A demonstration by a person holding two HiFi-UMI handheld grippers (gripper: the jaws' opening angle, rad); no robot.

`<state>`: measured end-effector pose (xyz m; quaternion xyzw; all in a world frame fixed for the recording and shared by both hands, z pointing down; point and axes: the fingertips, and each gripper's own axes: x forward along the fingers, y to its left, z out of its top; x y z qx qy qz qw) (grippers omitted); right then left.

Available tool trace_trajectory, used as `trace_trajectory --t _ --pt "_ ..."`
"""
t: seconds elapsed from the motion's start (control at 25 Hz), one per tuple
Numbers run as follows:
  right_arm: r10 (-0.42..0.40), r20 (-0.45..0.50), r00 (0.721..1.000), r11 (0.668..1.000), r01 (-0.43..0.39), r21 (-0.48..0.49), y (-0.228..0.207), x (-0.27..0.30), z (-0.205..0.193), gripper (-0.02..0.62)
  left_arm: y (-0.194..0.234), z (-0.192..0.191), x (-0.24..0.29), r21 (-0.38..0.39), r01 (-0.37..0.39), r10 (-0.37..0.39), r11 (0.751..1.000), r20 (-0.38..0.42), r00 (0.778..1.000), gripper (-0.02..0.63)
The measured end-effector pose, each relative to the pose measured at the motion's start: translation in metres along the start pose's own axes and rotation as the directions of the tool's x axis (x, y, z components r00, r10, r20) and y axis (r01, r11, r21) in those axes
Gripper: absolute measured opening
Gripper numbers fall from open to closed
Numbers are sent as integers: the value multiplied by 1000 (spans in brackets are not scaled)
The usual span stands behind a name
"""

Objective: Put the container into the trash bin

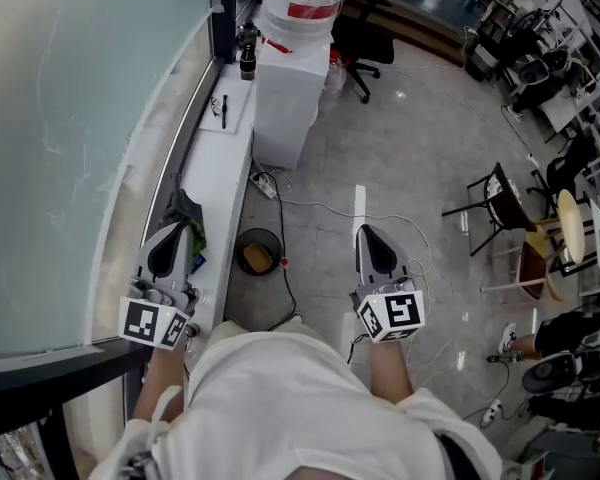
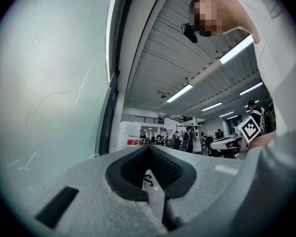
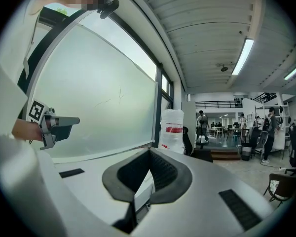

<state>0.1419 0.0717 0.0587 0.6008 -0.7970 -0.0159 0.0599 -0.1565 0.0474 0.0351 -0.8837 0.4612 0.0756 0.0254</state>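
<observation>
Head view: left gripper and right gripper, fingers together on nothing, flank the trash bin, inside which a yellowish item, seemingly the container, lies, so no grasp appears called for.

Head view looks steeply down; both gripper views face level, apparently sharing the white roll.
</observation>
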Motion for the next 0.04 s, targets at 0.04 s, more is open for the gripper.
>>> trace_trajectory --t 0.04 --pt "-1 -2 1000 1000 1 -2 -3 -1 0 1 -2 -1 2 -1 1 -1 1000 -1 1000 17"
